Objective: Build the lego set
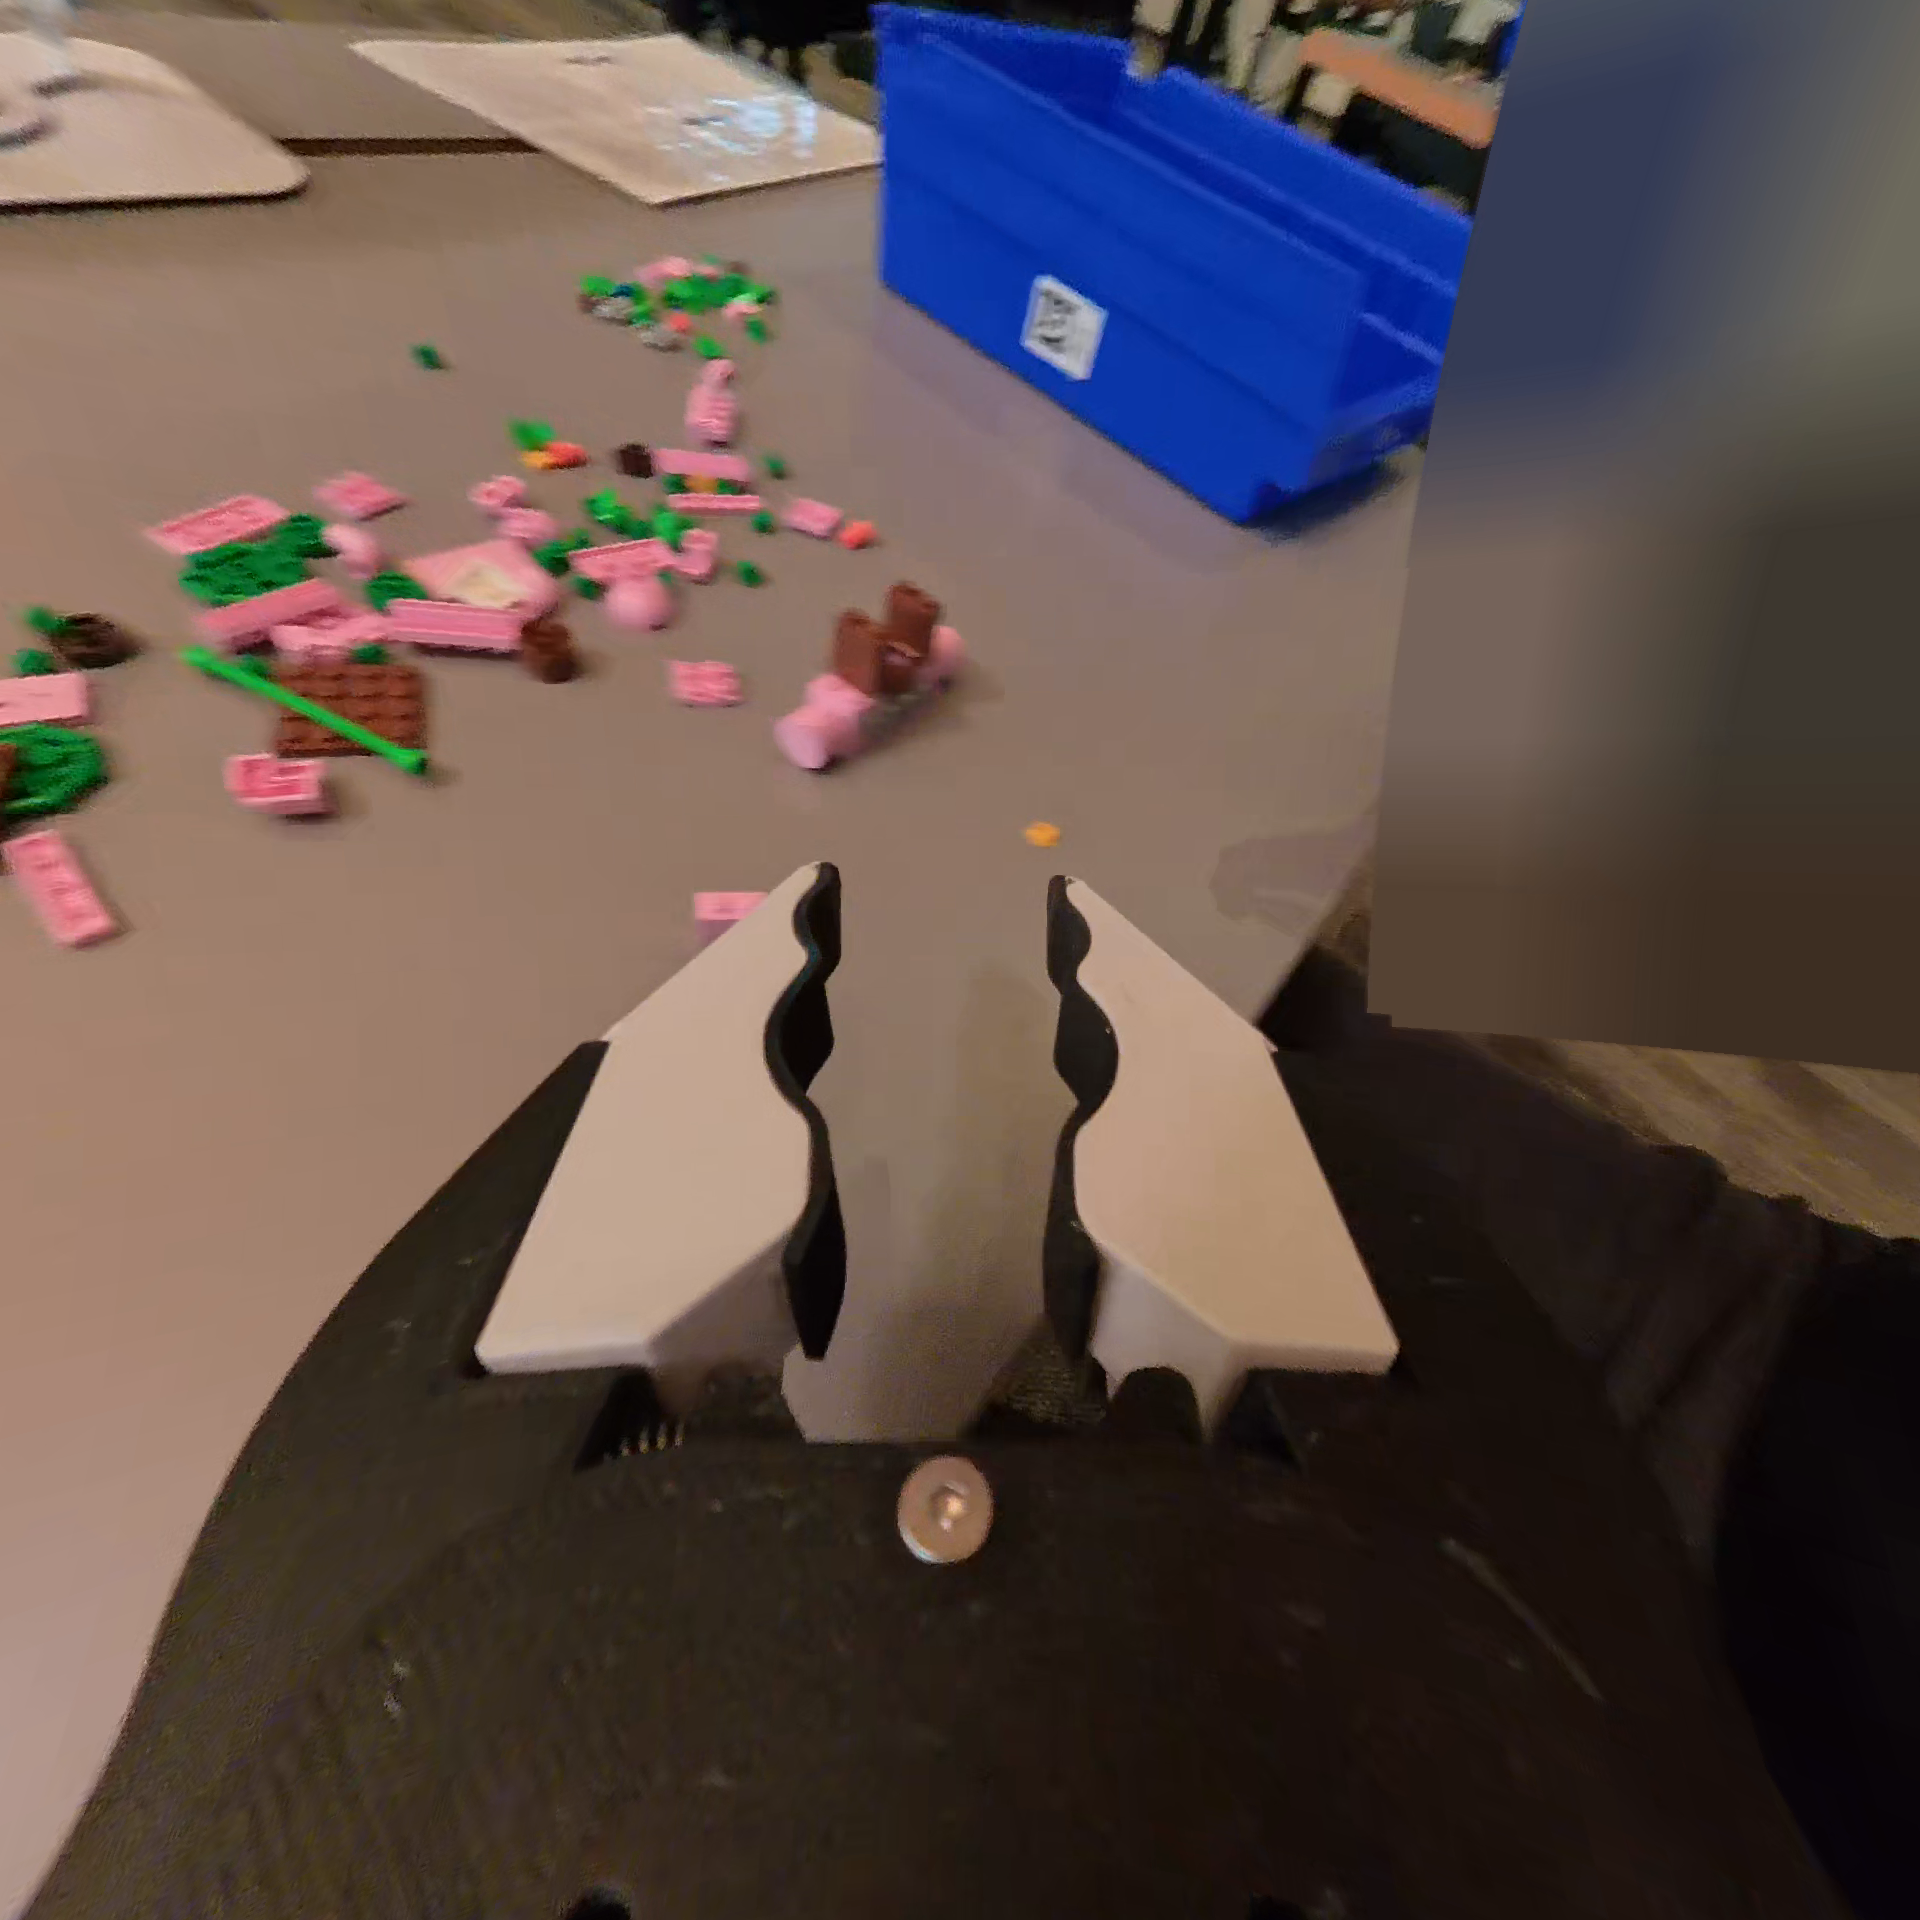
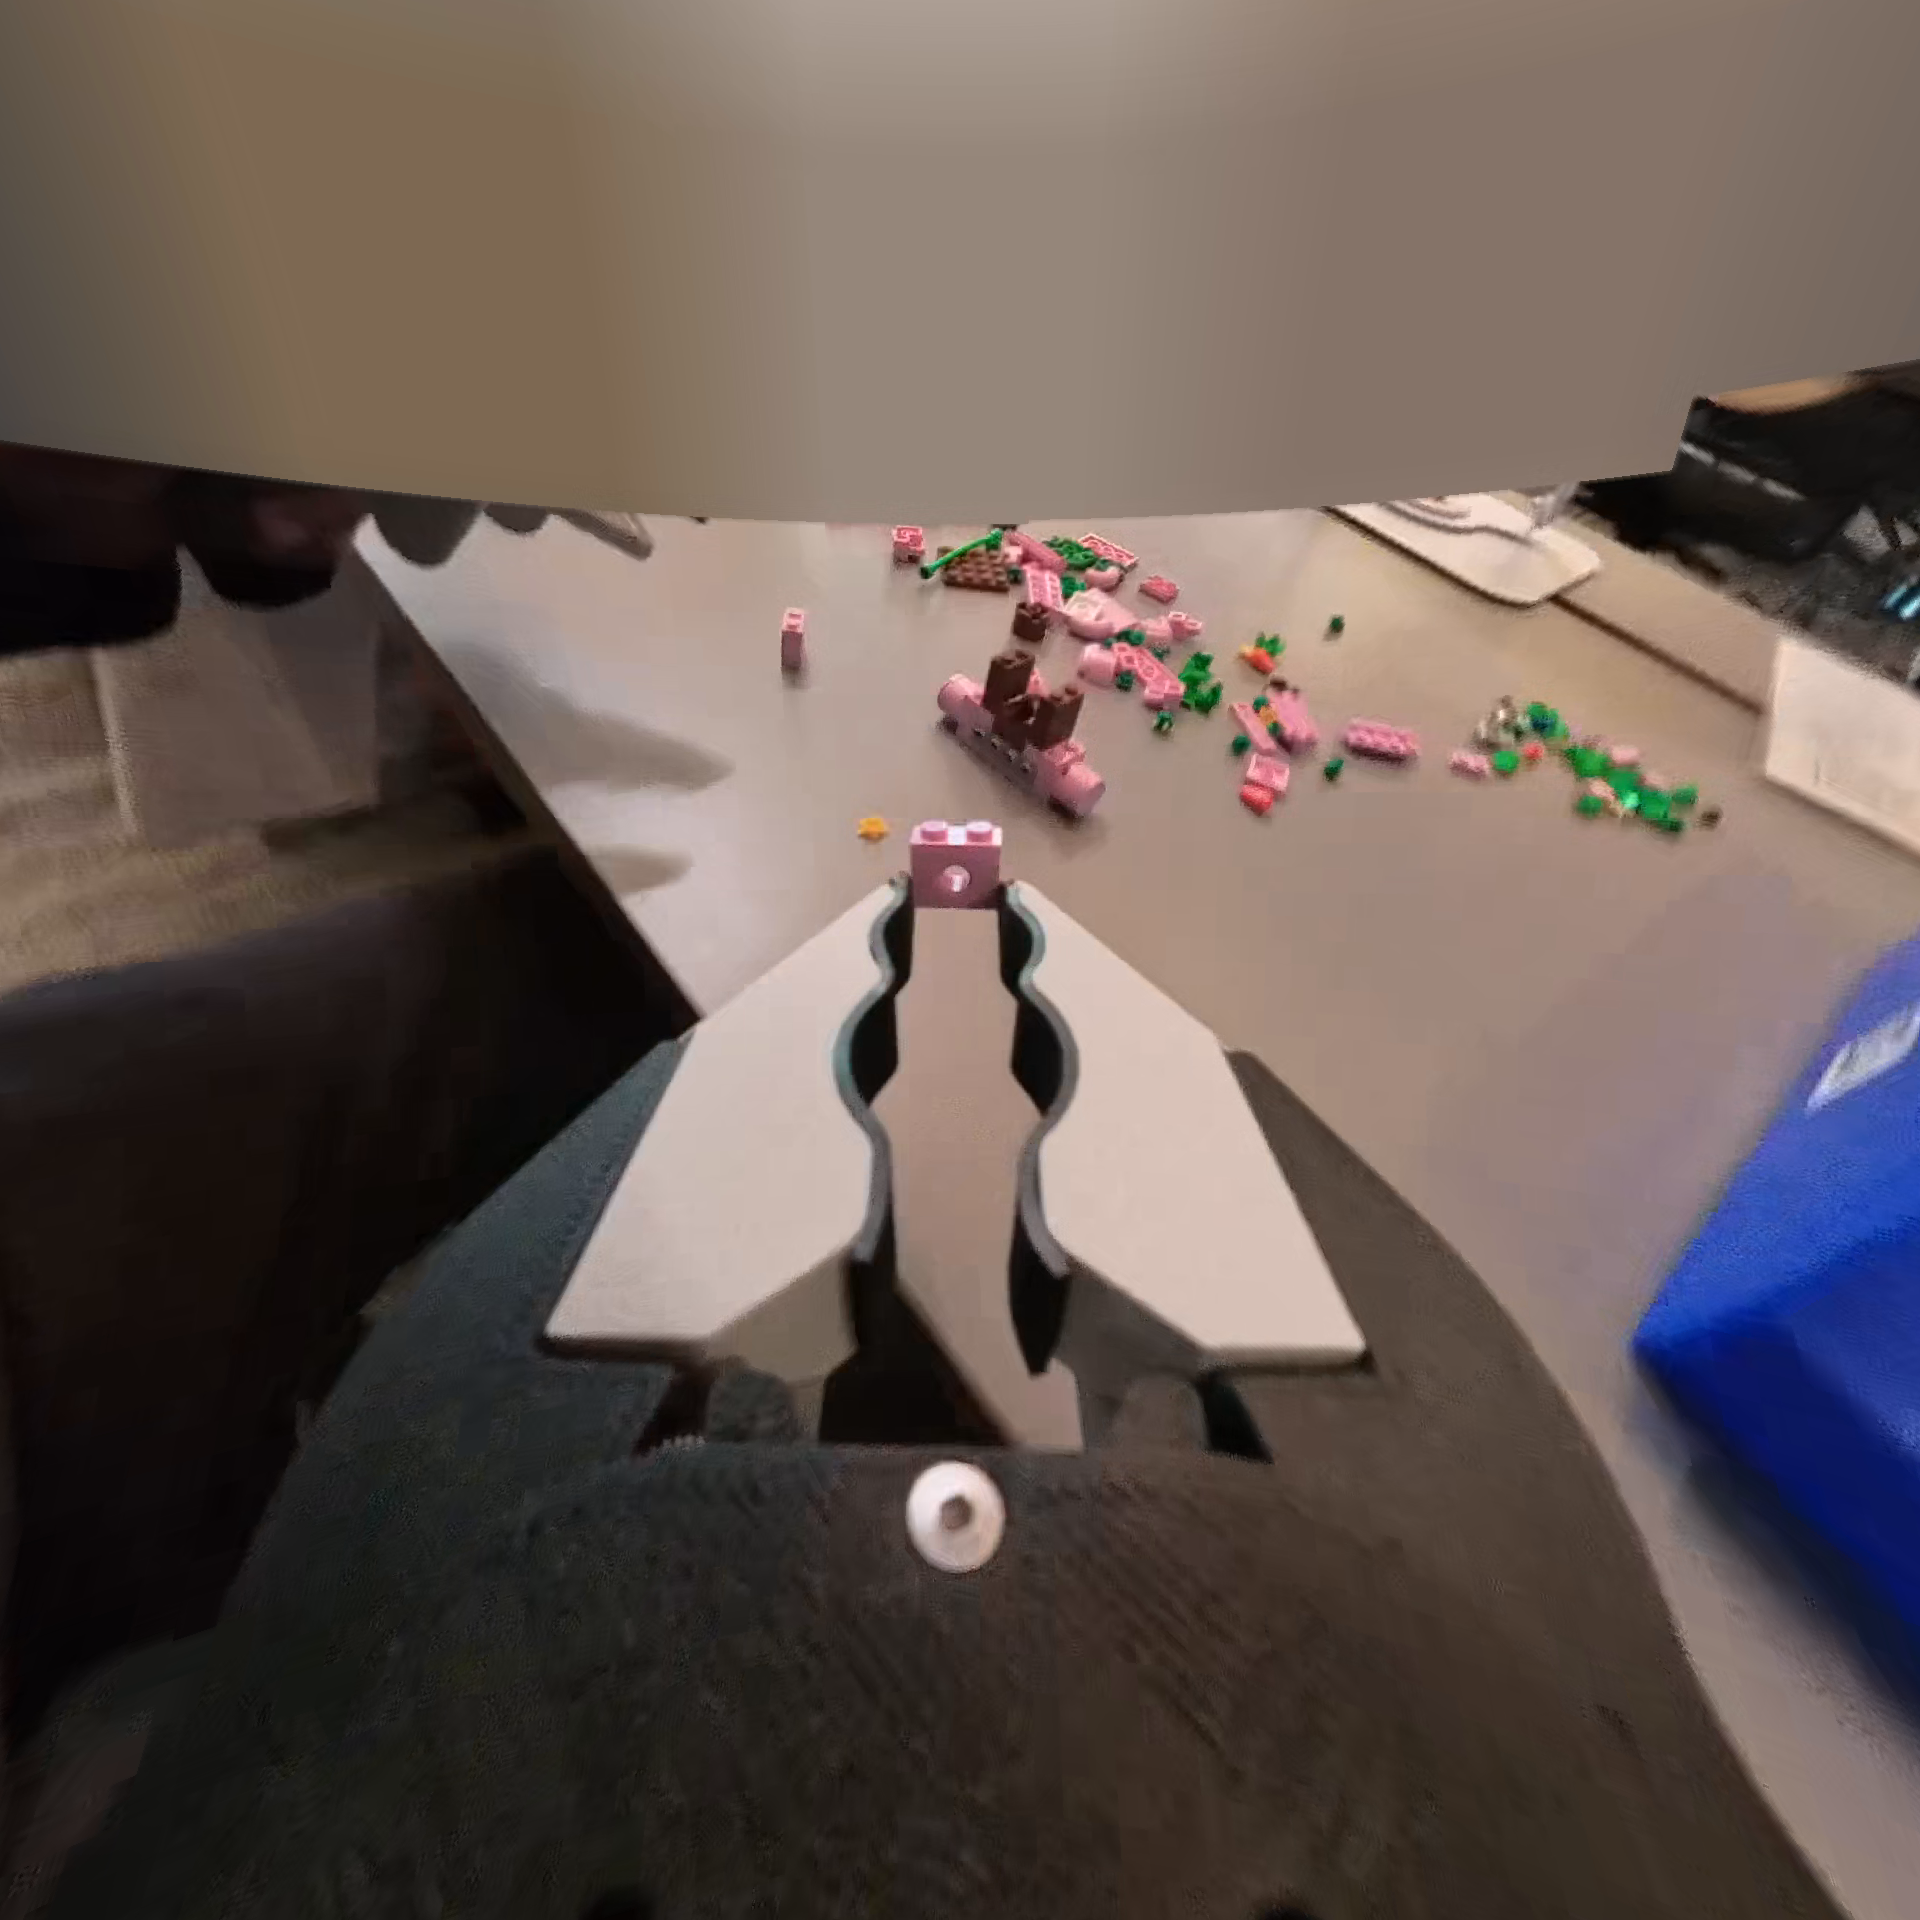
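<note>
A partly built pink and brown lego model (image 1: 878, 675) lies on the grey table; it also shows in the right wrist view (image 2: 1023, 732). Loose pink, green and brown pieces (image 1: 416, 592) are scattered to its left, and spread behind and right of it in the right wrist view (image 2: 1143, 644). My left gripper (image 1: 940, 883) is open and empty, above the table's near edge, short of the model. My right gripper (image 2: 954, 894) is shut on a small pink brick (image 2: 951, 868), held at the fingertips above the table, short of the model.
A blue plastic bin (image 1: 1143, 270) stands at the back right of the table and close on the right in the right wrist view (image 2: 1808, 1278). White sheets (image 1: 623, 104) lie at the far side. A tiny orange piece (image 1: 1041, 833) lies near the table edge (image 1: 1299, 956).
</note>
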Demonstrator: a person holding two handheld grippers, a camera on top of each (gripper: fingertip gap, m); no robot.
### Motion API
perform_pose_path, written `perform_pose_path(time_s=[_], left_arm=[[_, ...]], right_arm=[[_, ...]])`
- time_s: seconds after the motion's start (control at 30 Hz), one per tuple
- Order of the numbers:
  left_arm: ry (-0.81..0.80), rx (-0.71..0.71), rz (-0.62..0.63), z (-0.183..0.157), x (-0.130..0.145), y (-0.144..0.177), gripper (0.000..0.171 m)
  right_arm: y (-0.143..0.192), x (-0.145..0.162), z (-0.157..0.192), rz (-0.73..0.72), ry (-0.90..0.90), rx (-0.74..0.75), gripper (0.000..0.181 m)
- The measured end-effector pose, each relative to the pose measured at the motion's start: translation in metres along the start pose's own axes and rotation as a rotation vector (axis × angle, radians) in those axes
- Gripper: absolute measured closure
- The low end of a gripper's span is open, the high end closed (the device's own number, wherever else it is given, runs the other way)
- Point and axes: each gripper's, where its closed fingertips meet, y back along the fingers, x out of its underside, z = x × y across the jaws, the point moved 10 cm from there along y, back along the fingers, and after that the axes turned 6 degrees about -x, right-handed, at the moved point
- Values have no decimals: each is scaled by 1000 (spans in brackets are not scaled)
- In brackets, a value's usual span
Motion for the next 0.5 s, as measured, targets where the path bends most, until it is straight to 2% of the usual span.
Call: perform_pose_path(time_s=[0.1, 0.23, 0.4, 0.5], left_arm=[[-1, -68, 28, 19, -5, -14, 127], [-42, -131, 98, 30, -8, -31, 119], [-36, 20, 48, 18, -27, -36, 119], [-146, 35, 63, 11, -35, -46, 119]], right_arm=[[-27, -10, -21, 14, 35, -45, 167], [-51, -9, -47, 55, -94, -117, 167], [-67, 5, -58, 185, -90, -124, 166], [-76, 12, -59, 215, -104, -181, 167]])
